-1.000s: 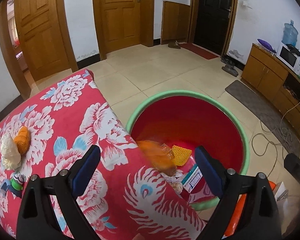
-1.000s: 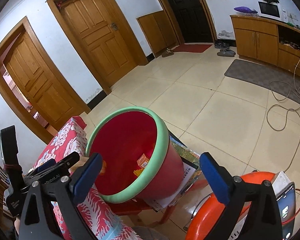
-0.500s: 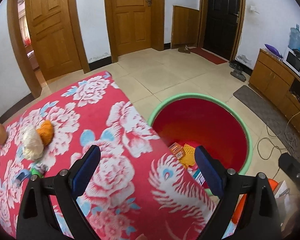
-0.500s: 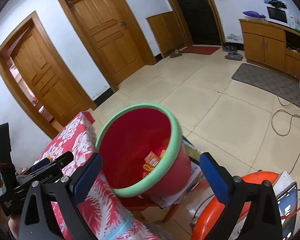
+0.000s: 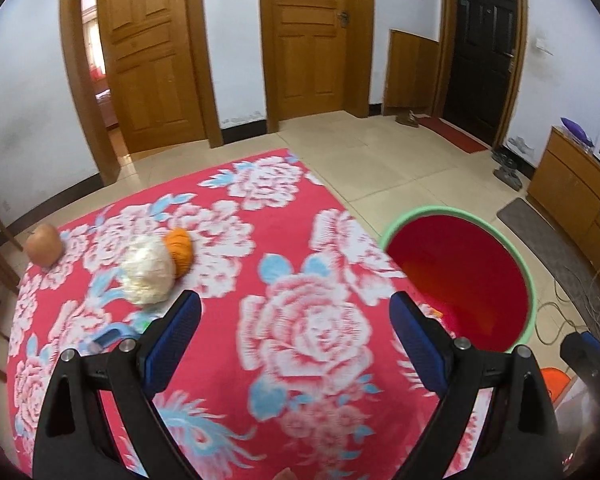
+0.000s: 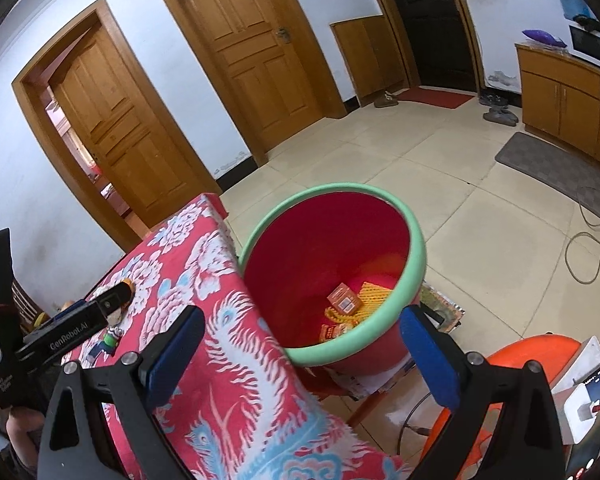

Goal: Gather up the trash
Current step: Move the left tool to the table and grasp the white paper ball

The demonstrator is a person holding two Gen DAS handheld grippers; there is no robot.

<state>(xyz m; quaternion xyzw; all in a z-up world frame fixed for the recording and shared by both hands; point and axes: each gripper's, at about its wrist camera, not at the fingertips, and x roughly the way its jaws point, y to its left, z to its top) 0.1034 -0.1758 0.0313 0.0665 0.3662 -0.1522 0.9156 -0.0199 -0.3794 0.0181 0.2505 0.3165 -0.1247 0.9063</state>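
beside red bin [image 6: 414, 240], floral table [image 5: 308, 332] carries white wad [image 5: 148, 270].

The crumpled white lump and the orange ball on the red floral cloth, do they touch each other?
Touching. In the left wrist view the crumpled white lump overlaps the orange ball's lower left edge, with no floral cloth visible between them.

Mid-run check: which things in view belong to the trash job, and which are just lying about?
Job:
- red bucket
- wrappers inside it
- white wad
- orange wad
- left gripper, open, empty

Lying about:
- shoes
- floor cable
- grey mat
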